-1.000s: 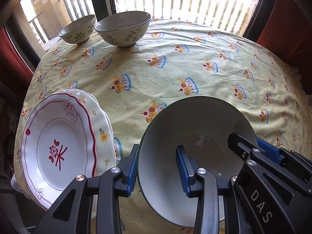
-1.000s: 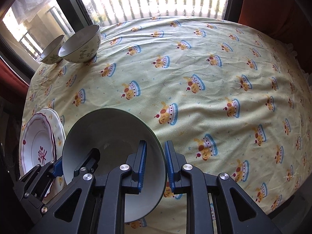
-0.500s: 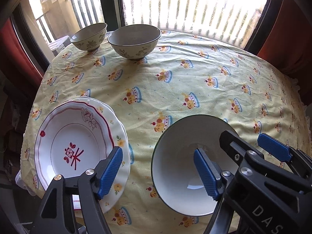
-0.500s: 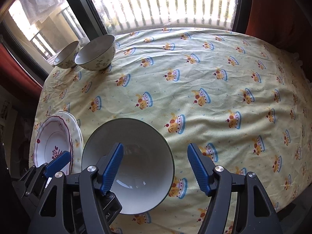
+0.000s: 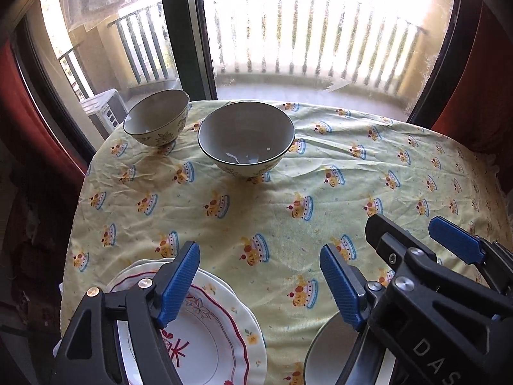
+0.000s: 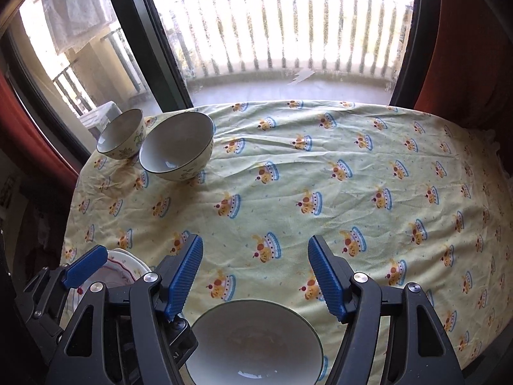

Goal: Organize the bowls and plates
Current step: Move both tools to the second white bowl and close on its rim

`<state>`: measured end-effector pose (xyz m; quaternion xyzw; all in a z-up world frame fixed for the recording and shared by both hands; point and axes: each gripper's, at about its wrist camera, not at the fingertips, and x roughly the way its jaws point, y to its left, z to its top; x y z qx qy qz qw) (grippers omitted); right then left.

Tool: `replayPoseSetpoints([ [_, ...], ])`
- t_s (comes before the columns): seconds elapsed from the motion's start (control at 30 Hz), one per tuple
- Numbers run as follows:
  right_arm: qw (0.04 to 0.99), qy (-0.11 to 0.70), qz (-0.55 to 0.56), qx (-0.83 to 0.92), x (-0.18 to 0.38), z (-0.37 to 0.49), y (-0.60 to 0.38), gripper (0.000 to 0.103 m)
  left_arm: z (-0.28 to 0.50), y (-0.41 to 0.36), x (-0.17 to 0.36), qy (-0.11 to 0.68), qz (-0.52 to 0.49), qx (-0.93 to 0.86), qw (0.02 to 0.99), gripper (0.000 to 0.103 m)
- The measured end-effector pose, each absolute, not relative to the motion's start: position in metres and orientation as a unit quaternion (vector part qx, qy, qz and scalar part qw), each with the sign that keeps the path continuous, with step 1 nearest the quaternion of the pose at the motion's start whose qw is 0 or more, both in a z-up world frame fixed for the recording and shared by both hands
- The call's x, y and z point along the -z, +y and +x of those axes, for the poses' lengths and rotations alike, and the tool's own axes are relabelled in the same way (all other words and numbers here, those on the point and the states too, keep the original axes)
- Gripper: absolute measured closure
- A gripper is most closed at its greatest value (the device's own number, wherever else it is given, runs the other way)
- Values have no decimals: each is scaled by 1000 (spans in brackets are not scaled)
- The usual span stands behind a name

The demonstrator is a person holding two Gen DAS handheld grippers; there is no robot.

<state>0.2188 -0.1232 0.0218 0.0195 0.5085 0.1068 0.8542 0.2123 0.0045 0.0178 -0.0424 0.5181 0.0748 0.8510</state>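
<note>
Left and right wrist views. My left gripper [image 5: 259,284] and my right gripper [image 6: 255,277] both stand wide, blue pads apart with nothing between them, above the tablecloth [image 6: 320,173].

White bowl [image 6: 253,343]: plain white inside, thin dark-green rim, round, so it has no long axis; it sits upright, mouth up, on the near edge of the cloth, below and between my right fingers, touching neither pad.

Plates [image 5: 221,337]: a stack at the near left; the top one is white with a scalloped red line, a floral border and a red centre mark, lying flat, face up, partly hidden by my left finger.

Large bowl [image 5: 246,138] and small bowl [image 5: 156,118]: cream outsides with leaf print, dark rims, grey-white insides; both upright at the far left by the window, side by side, the small one to the left. Whether they touch I cannot tell.
</note>
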Motion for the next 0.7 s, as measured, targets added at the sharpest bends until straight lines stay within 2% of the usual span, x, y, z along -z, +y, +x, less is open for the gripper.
replayPoseSetpoints([
  [0.53,870,488,23,-70,-23,292,-57,31,282,69,-10,498,-39,-68,863,29],
  [0.7,871,486,28,-67,-14,318,-44,31,311,80,0,496,-35,-66,865,34],
])
